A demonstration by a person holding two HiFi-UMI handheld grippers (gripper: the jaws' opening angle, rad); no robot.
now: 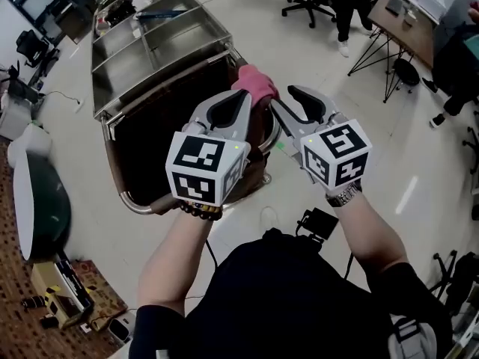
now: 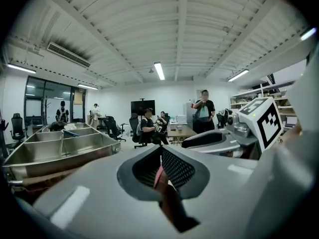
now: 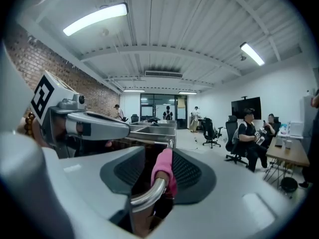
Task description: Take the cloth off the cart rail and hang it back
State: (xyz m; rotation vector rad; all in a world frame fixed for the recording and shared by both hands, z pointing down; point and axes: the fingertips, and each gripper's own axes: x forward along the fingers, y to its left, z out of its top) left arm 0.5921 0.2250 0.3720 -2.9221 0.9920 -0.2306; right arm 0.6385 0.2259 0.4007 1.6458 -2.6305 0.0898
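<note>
The pink cloth [image 3: 164,171] hung over the cart's steel rail [image 3: 145,197], at the corner nearest the person. The right gripper [image 3: 159,158] had its fingers wide on either side of cloth and rail, not pressing. Just beside it, the left gripper [image 2: 160,156] kept its fingers narrow, nearly together, with pink showing through the slit. The cart [image 1: 150,43] stood on the floor.

Black shirt [image 1: 284,290], bead bracelet [image 1: 199,211], steel watch [image 1: 344,194]

The left claw [image 1: 241,94] hides most of the pink cloth [image 1: 259,79], and the top edge crops the cart [image 1: 120,40].
</note>
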